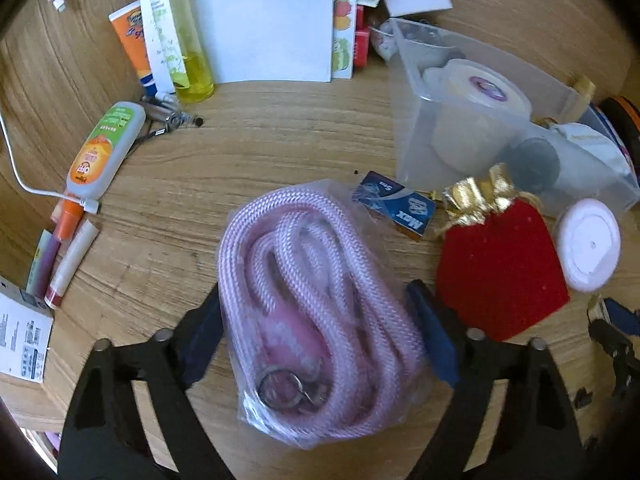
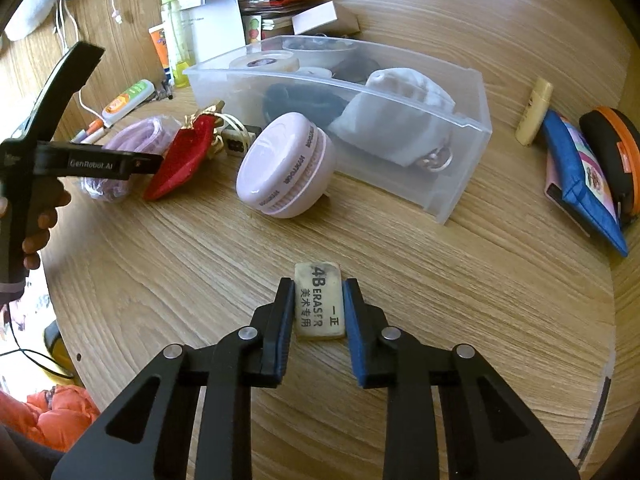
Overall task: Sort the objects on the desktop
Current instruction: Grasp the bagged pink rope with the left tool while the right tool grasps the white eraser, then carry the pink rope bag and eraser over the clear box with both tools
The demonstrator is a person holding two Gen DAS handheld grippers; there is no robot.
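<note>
Grippers work both sides of the clear bin (image 2: 460,152): the right gripper (image 2: 318,306) seems clamped on the eraser (image 2: 319,302) in front of it, while the left gripper (image 1: 316,316) straddles the bagged pink cord (image 1: 312,280) left of it, pads apart, needing a centred squeeze.

Pink-and-white braided rope (image 1: 316,280) in clear wrap; red pouch (image 1: 500,272) with gold top; cream eraser (image 2: 319,300) printed black; wood-grain bench (image 1: 260,152).
</note>
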